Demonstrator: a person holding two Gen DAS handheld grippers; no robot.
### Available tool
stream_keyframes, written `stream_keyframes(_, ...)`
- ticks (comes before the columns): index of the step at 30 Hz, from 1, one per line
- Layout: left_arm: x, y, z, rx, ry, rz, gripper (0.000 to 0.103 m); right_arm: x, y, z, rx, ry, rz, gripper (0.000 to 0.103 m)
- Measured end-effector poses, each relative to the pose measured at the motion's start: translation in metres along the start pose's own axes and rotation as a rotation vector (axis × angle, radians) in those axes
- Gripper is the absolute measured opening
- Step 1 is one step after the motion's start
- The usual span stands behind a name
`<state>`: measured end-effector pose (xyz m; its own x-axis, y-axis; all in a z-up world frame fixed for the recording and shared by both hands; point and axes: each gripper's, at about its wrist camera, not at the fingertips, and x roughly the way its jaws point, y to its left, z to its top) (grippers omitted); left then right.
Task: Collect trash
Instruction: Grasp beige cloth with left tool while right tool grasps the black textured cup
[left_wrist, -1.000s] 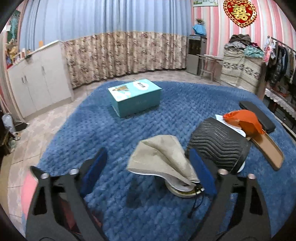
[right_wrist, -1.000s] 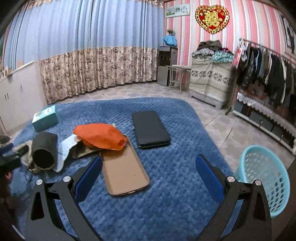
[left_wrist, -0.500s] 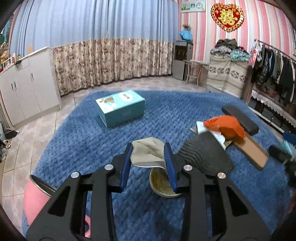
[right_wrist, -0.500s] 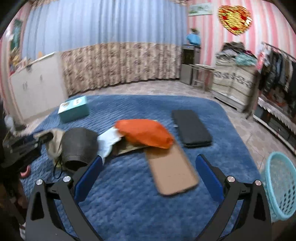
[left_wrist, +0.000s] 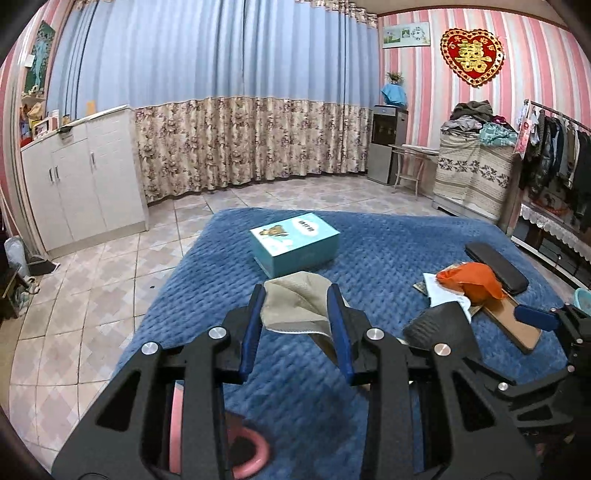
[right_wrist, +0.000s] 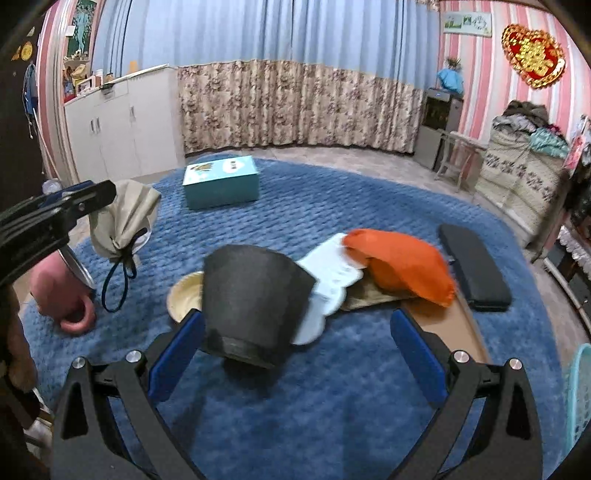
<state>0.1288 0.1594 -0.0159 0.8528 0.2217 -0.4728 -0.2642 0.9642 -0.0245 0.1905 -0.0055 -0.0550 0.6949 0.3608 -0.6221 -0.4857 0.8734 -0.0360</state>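
Rug (right_wrist: 332, 406): blue, fills the lower frame; the litter lies mid-frame.
Basket (right_wrist: 580, 398): right edge, well apart from the pouch.
Sleeve (right_wrist: 255, 295): black, centre, just ahead of the right tongs (right_wrist: 295, 350), which gape wide and empty, tilted down.
Pouch (left_wrist: 295, 306): beige, pinched in the left tongs (left_wrist: 295, 321), lifted off the rug at left.
Cord (right_wrist: 118, 284): dangles; it could snag, and the thin pinch could slip.
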Motion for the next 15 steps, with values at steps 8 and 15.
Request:
stream_keyframes(8, 0.005, 0.008, -0.005, -0.03, 0.022, -0.023, 0.033, 0.028, 0.005, -0.002, 0.005, 0.052, 0.018, 0.097)
stream_keyframes(15, 0.004, -0.003, -0.009, -0.003, 0.025, -0.019, 0.033, 0.034, 0.003, -0.008, 0.005, 0.058, 0.108, 0.072)
